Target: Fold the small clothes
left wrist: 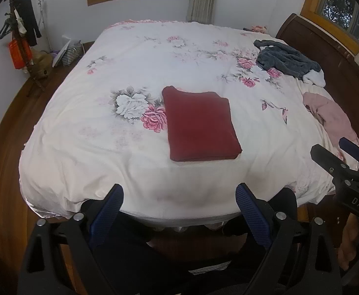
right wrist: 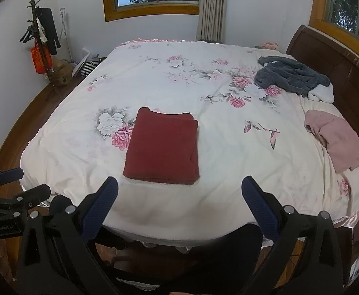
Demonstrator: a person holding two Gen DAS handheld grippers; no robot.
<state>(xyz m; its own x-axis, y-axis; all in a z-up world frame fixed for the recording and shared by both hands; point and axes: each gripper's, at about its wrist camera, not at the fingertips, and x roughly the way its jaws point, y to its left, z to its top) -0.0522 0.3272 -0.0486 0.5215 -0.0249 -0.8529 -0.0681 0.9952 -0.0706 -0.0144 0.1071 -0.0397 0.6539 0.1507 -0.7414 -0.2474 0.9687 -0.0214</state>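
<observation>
A dark red garment (left wrist: 200,125) (right wrist: 163,147) lies folded into a neat rectangle near the front of the floral bed cover (left wrist: 154,61) (right wrist: 204,123). My left gripper (left wrist: 179,191) hangs open in front of the bed's near edge, short of the red garment, with nothing between its fingers. My right gripper (right wrist: 179,186) is open too, just in front of the garment's near edge and empty. A crumpled grey fleece garment (left wrist: 287,59) (right wrist: 290,75) and a pink garment (left wrist: 331,115) (right wrist: 336,137) lie unfolded along the bed's right side.
A dark wooden headboard (left wrist: 326,49) (right wrist: 339,61) bounds the bed on the right. A coat stand (left wrist: 22,39) (right wrist: 40,36) with hangers and a red bag is at the left wall, with bags on the wooden floor (left wrist: 5,147) beside it. Windows are behind.
</observation>
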